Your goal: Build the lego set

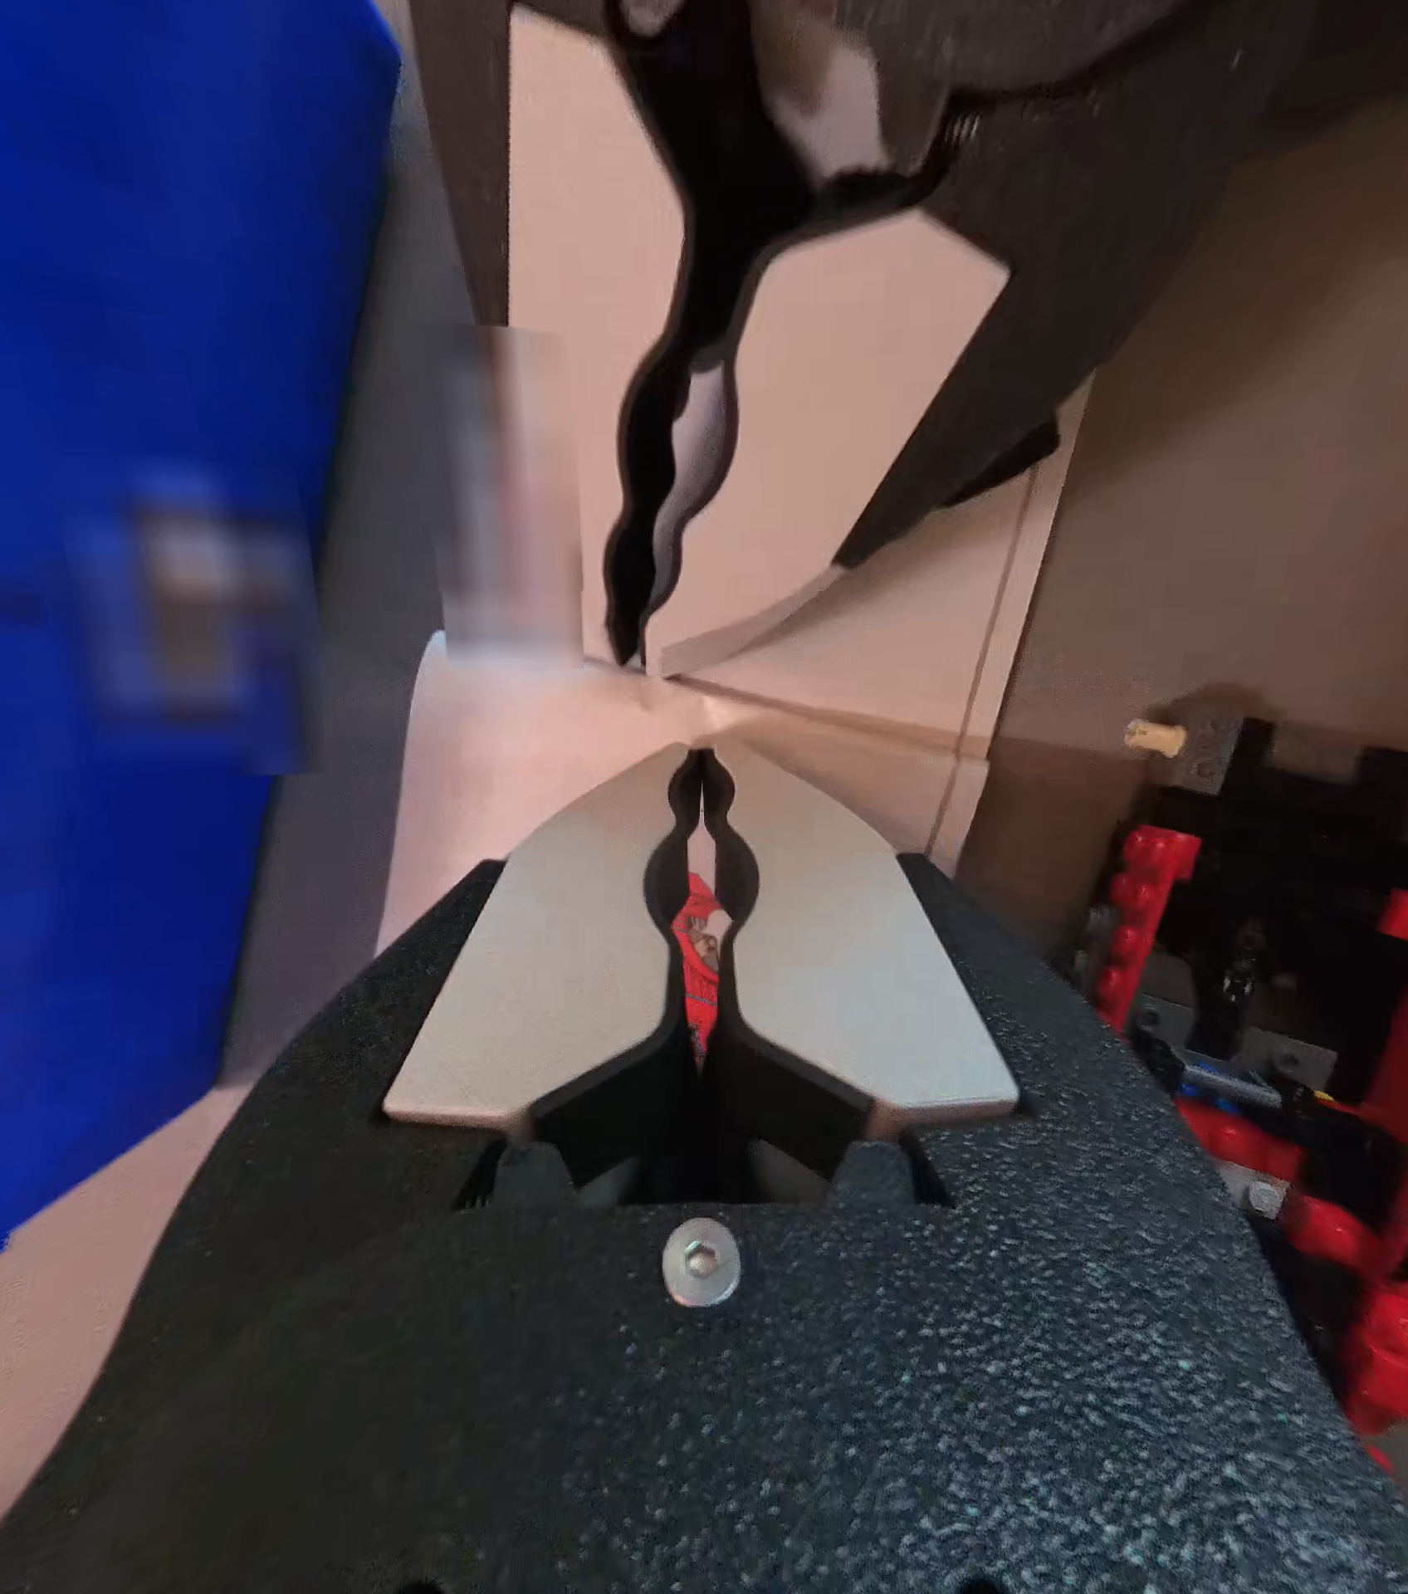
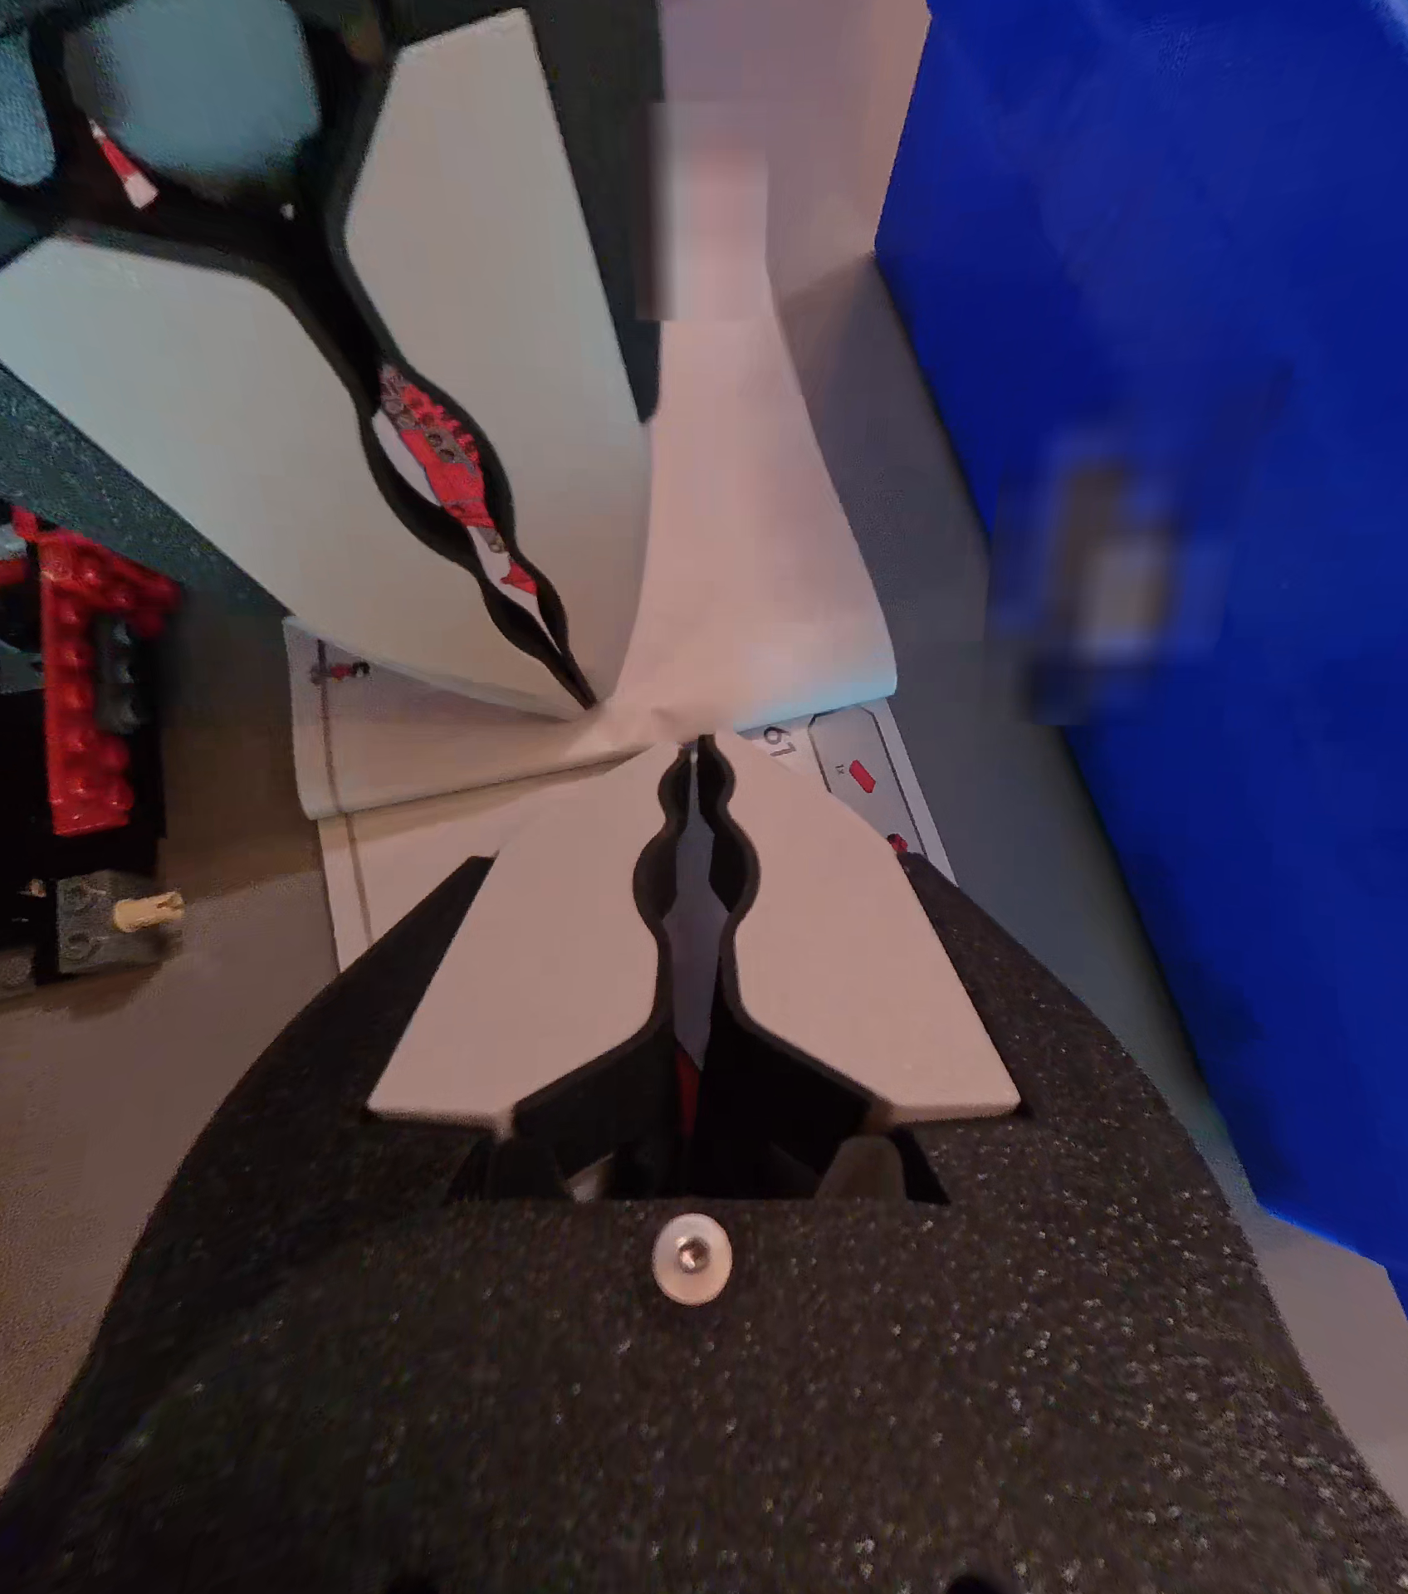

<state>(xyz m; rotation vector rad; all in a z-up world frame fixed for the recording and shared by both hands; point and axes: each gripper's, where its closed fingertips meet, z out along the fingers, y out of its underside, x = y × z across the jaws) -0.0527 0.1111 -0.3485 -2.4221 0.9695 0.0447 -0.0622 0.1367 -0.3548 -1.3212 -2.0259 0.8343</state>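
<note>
Both grippers, left gripper [image 1: 699,763] and right gripper [image 2: 696,749], pinch one instruction-booklet page [image 2: 735,604] beside the red-and-black model [image 1: 1304,992]; turn it slowly, avoiding tears.

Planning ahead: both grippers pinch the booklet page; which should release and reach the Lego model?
Probably left: both clamp the booklet page, but the Lego model sits close beside the left gripper; the right gripper sees it farther off.
</note>
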